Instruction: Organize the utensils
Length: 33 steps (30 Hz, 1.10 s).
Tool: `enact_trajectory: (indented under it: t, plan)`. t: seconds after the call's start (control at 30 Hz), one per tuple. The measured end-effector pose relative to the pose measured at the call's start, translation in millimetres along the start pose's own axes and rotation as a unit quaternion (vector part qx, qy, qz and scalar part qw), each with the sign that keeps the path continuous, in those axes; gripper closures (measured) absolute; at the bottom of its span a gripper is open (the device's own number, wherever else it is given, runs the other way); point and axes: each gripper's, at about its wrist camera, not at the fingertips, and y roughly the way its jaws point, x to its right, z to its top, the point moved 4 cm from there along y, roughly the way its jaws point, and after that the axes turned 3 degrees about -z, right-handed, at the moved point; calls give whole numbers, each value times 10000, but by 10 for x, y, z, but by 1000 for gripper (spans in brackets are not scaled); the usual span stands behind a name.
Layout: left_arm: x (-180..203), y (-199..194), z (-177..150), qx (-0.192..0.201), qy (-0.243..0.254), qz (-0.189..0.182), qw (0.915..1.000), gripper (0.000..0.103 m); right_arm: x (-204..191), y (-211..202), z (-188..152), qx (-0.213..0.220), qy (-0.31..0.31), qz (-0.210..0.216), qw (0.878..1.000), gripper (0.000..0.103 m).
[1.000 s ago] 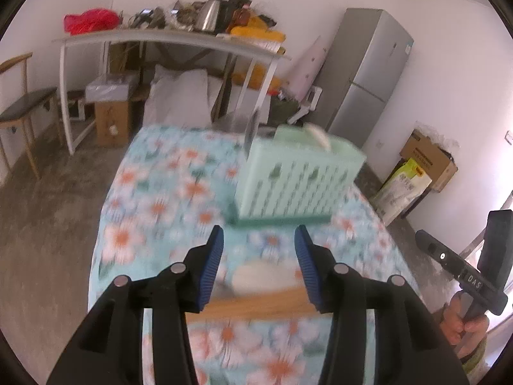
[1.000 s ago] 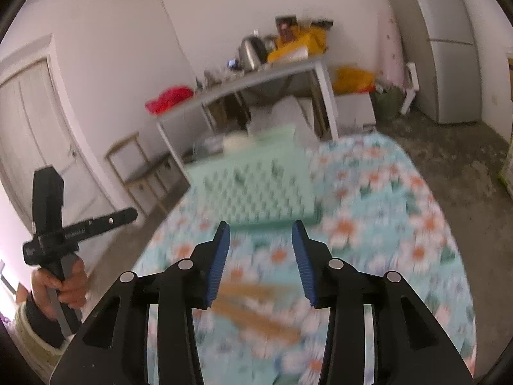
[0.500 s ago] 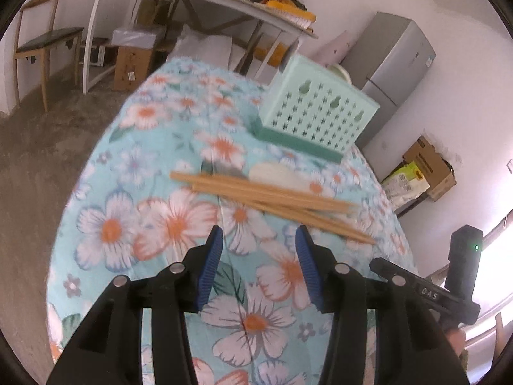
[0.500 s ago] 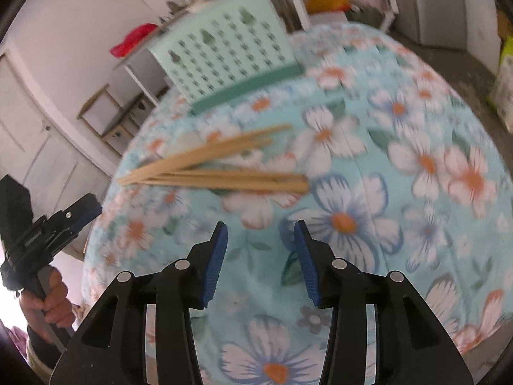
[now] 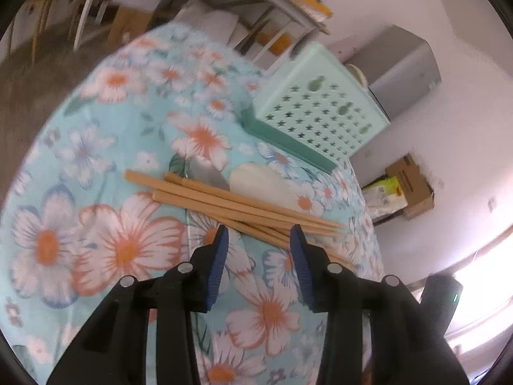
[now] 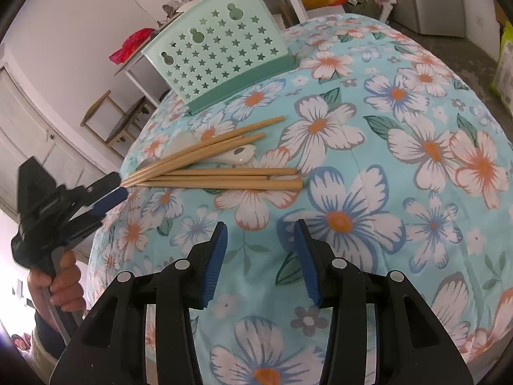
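Several wooden chopsticks point(image 5: 231, 202) point(image 6: 218, 173) lie in a loose bundle on the floral tablecloth point(image 6: 400, 147). A white ceramic spoon point(image 5: 263, 183) point(image 6: 239, 157) lies partly under them, and a grey metal piece point(image 5: 208, 173) shows beside it. Behind them stands a mint-green perforated utensil holder point(image 5: 320, 109) point(image 6: 218, 54). My left gripper point(image 5: 258, 231) point(image 6: 110, 199) sits low at the chopsticks' thin ends. Its jaws are closing with the ends between the tips, and the pads are not pressing. My right gripper point(image 6: 259, 224) hovers open and empty, short of the thick ends.
A grey fridge point(image 5: 400, 64) and a cardboard box point(image 5: 413, 186) stand to the right of the table. A cluttered white side table point(image 5: 288, 9) and a wooden chair point(image 6: 118, 118) stand behind. A hand point(image 6: 61, 285) holds the left gripper past the table's left edge.
Both grippers have dropped toward the tablecloth. The left one has rolled, moved in on the chopsticks' thin ends, and its jaws have narrowed. The right one has hardly moved in the last half second.
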Motion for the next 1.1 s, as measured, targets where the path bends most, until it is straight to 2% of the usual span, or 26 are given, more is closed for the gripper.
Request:
enact_trajectory:
  t: [0.03, 0.07, 0.13, 0.3, 0.37, 0.47, 0.53, 0.57, 0.67, 0.77, 0.8, 0.9, 0.93, 0.97, 1.03, 1.07, 1.1]
  plan:
    - [-41, 44, 14, -26, -158, 1, 9999, 66, 1, -2, -6, 9, -2, 14, 10000, 61]
    - [-68, 82, 24, -63, -271, 50, 9996, 72, 5, -2, -7, 15, -2, 27, 10000, 61]
    - [-20, 70, 41, -19, -190, 39, 9998, 74, 12, -7, -13, 17, -16, 67, 10000, 61]
    - [347, -12, 101, 194, 762, 100, 9969, 74, 19, -6, -19, 25, -36, 148, 9999, 61]
    - [458, 98, 185, 151, 1096, 298, 9934, 74, 10, 2, -23, 53, -88, 136, 9999, 61]
    - [435, 381, 296, -21, 1306, 624, 9895, 74, -7, -1, -40, 116, -153, 104, 9998, 61]
    - [375, 582, 288, -181, 1631, 1129, 9800, 76, -4, -7, -52, 153, -186, 123, 9996, 61]
    - [393, 629, 257, -221, 1809, 1210, 9758, 76, 5, -11, -55, 162, -184, 153, 9996, 61]
    - [537, 603, 10, -237, 2659, 1326, 9546, 76, 49, -25, -67, 190, -104, 336, 9992, 61]
    - [610, 528, -208, -218, 3199, 1449, 9360, 76, 101, -35, -63, 200, 31, 551, 9983, 61]
    - [636, 493, -298, -205, 3441, 1514, 9264, 76, 113, -38, -62, 194, 63, 611, 9979, 61]
    - [668, 478, -507, -262, 3846, 1689, 9071, 76, 132, -54, -60, 179, 136, 705, 9973, 61]
    - [672, 449, -541, -194, 3906, 1702, 9045, 76, 141, -65, -61, 174, 177, 735, 9970, 61]
    - [675, 431, -551, -190, 3897, 1686, 9052, 76, 149, -77, -63, 170, 223, 754, 9968, 61]
    - [645, 399, -544, -211, 3694, 1566, 9157, 76, 158, -113, -73, 172, 302, 778, 9964, 61]
    - [602, 384, -524, -205, 3534, 1443, 9241, 76, 163, -137, -81, 176, 334, 766, 9963, 61]
    - [585, 391, -519, -191, 3455, 1384, 9279, 76, 171, -168, -92, 178, 375, 744, 9964, 61]
